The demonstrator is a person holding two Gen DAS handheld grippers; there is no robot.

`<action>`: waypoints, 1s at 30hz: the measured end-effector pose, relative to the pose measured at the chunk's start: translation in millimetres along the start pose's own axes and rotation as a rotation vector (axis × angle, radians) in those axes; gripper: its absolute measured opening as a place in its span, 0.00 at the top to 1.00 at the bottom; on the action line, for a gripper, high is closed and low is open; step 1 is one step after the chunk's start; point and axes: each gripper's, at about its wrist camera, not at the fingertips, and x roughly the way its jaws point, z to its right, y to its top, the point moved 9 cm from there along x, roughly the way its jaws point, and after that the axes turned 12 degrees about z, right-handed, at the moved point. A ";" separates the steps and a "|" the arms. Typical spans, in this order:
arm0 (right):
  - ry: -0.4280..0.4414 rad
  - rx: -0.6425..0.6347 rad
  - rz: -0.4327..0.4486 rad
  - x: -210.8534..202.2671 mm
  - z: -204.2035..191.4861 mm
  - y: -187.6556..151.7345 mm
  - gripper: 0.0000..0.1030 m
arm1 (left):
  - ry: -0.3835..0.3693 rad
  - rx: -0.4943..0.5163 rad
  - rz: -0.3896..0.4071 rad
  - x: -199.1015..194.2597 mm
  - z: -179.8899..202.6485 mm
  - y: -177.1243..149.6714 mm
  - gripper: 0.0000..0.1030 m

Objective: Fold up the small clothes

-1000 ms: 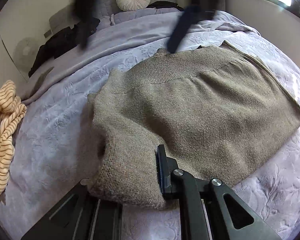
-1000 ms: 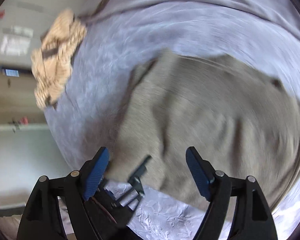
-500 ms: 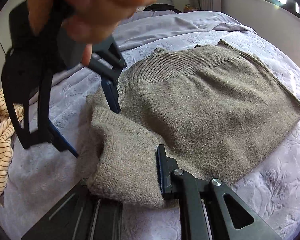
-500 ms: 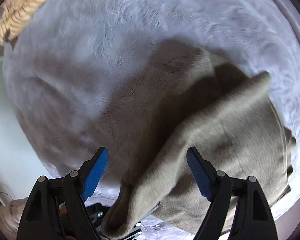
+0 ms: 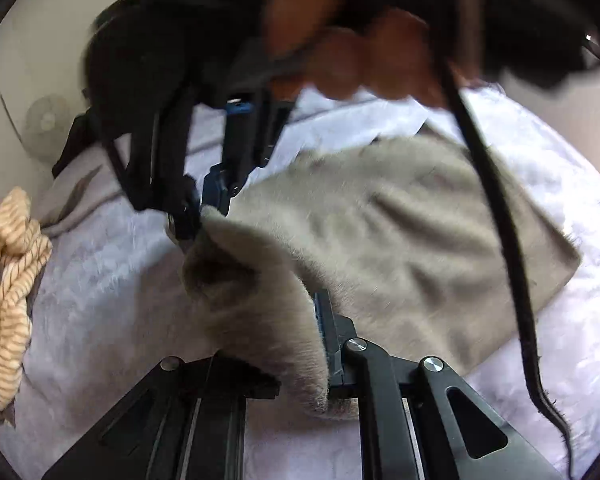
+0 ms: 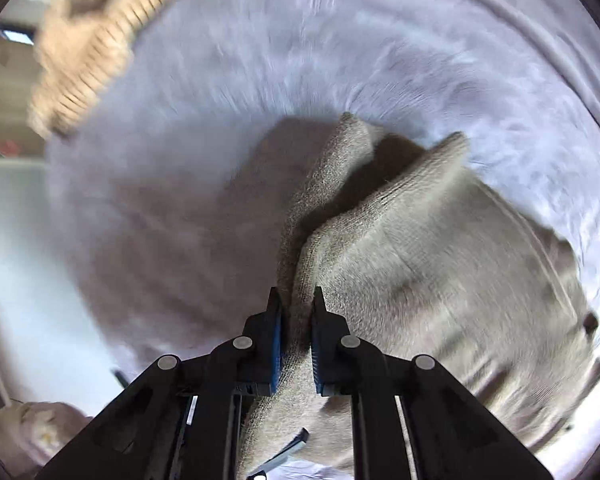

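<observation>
A grey-brown knit sweater (image 5: 400, 248) lies on a lavender bedspread (image 5: 100, 300). My left gripper (image 5: 296, 356) is shut on the sweater's near corner and lifts it a little. My right gripper (image 6: 296, 320) is shut on a bunched edge of the same sweater (image 6: 420, 264), with cloth squeezed between its blue pads. In the left wrist view the right gripper (image 5: 198, 216) shows at the sweater's far left corner, held by a hand. Both views are blurred by motion.
A crumpled cream striped garment (image 5: 4, 280) lies at the left edge of the bed; it also shows in the right wrist view (image 6: 96, 40). A dark strap (image 5: 508, 240) hangs across the right of the left wrist view. A wall lies beyond the bed.
My right gripper came down open over the sweater's far left edge and has closed on it. The sweater's left edge now rises between the two grippers. The left gripper keeps its hold.
</observation>
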 end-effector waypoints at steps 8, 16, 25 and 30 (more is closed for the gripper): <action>0.143 0.193 0.346 -130.8 58.1 -26.9 0.87 | -0.094 0.119 0.117 -19.7 74.9 80.7 0.86; 0.152 0.377 0.596 -212.0 132.1 -101.6 0.87 | -0.262 0.301 0.143 -5.8 202.7 107.4 0.86; 0.122 0.735 0.592 -142.6 266.7 -218.3 0.87 | -0.355 0.452 -0.059 47.0 283.7 21.6 0.86; 0.150 0.793 0.602 -118.9 283.0 -230.0 0.82 | -0.347 0.423 -0.096 47.2 275.8 10.3 0.81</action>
